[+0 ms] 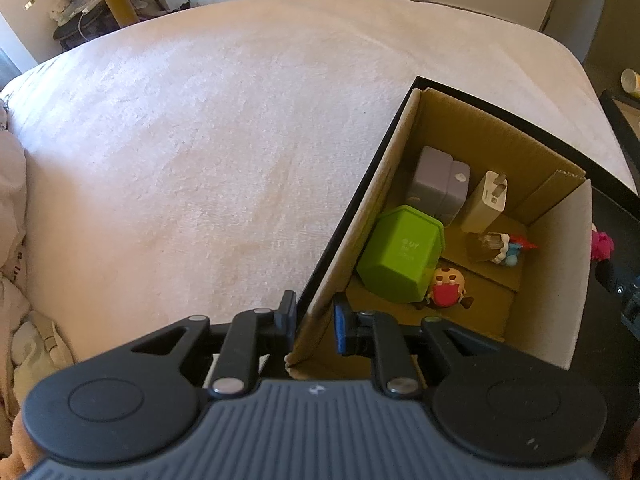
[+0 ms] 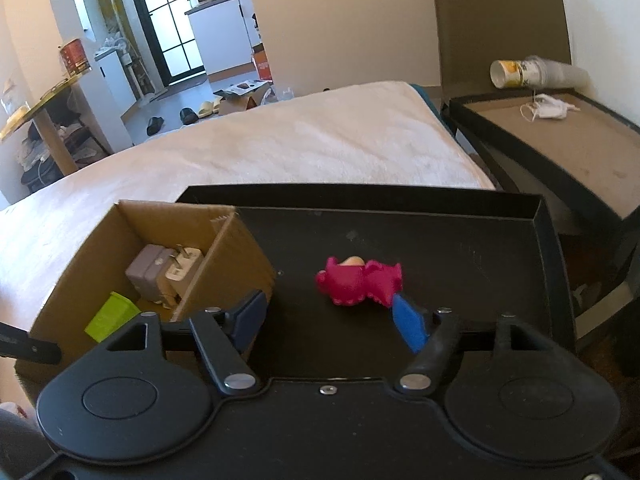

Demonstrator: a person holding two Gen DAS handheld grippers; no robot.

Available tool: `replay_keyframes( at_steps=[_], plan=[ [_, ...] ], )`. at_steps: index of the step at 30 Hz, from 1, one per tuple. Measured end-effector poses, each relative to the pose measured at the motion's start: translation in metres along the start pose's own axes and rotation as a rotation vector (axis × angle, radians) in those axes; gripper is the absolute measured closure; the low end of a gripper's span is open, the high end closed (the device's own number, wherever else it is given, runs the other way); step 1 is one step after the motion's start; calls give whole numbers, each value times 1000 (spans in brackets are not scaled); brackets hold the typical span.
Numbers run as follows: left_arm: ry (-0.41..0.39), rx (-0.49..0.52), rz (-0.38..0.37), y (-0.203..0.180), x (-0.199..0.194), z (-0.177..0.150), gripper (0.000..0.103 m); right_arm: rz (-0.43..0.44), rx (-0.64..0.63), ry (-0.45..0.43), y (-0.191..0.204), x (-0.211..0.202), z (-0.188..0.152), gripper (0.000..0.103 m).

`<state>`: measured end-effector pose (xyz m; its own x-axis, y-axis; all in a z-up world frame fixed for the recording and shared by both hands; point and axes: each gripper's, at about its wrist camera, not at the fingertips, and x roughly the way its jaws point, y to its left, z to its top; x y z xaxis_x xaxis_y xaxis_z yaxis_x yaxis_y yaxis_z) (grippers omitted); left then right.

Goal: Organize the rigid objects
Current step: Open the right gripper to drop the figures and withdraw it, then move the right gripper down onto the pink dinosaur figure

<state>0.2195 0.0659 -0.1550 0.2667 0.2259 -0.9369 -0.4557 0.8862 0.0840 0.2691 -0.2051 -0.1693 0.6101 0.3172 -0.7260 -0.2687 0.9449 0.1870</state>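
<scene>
- The pink toy figure (image 2: pixel 358 282) is a small doll-like thing in a bright magenta, frilly-edged dress, with a bit of skin-coloured head showing at its far side.
- It lies flat on the floor of the black tray (image 2: pixel 460 264), near the middle, with its long axis running roughly left to right across the tray; which end is the front I cannot tell.
- The right claw (image 2: pixel 334 320) is spread wide and holds nothing; its right blue fingertip (image 2: pixel 408 326) sits just beside the doll's frilly right end, and its left one is near the cardboard wall.
- The cardboard box (image 1: pixel 560 280) stands in the left part of the tray, on the bed (image 1: pixel 200 140).
- Inside it are a green container (image 1: pixel 402 256) lying tilted on its side, two grey plug adapters (image 1: pixel 440 180) and a white charger (image 1: pixel 486 200) near the far wall, a clear-and-coloured small toy (image 1: pixel 502 246), and a red-and-yellow figure (image 1: pixel 448 288).
- The left claw (image 1: pixel 316 322) is partly open, straddling the box's left wall near its close corner, one fingertip outside and one inside; whether the tips press the cardboard I cannot tell.
</scene>
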Motion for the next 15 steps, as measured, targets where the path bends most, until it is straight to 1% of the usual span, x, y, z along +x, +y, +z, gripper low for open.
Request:
replay_keyframes(
  at_steps=[7,10,12,15],
  plan=[
    [2,16,47,-7,1,0,84,0,48,20,-12,23,2,26],
    [-7,24,63,-9,0,-1,84,5,46,23,-13,33,6,25],
    [-10,30,73,-10,1,-1,84,14,39,20,-12,37,9,19],
    [-8,30,83,-11,1,-1,83,35,33,22,-14,44,14,19]
  ],
)
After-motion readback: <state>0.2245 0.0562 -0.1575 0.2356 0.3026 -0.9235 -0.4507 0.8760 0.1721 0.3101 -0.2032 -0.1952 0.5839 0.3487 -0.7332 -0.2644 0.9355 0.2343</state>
